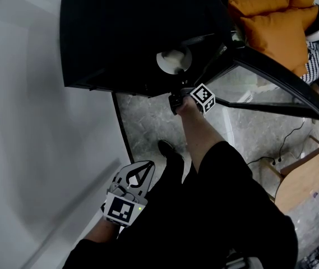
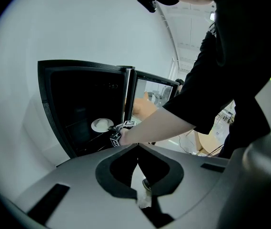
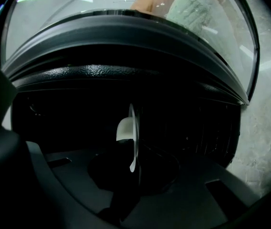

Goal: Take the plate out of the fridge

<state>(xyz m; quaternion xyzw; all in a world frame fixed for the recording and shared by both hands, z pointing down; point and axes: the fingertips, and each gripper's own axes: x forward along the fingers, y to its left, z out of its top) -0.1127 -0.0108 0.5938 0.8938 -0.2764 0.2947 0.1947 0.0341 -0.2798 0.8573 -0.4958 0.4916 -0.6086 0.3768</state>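
Head view: reached the right hand-held gripper [image 1: 176, 97] into the open black fridge [image 1: 120, 32], up to the white plate [image 1: 173, 60] inside; hung the left hand-held gripper [image 1: 142, 170] low beside the leg [image 1: 170, 178]. Left gripper view: showed jaws together on nothing, with the plate [image 2: 102, 124] on the fridge shelf [image 2: 92, 136] beyond. Right gripper view: pinched the plate [image 3: 131, 128] edge-on, at its rim alone. Judged that thin hold risky: could slip or tip on the pull, or knock the door frame [image 2: 127, 97].
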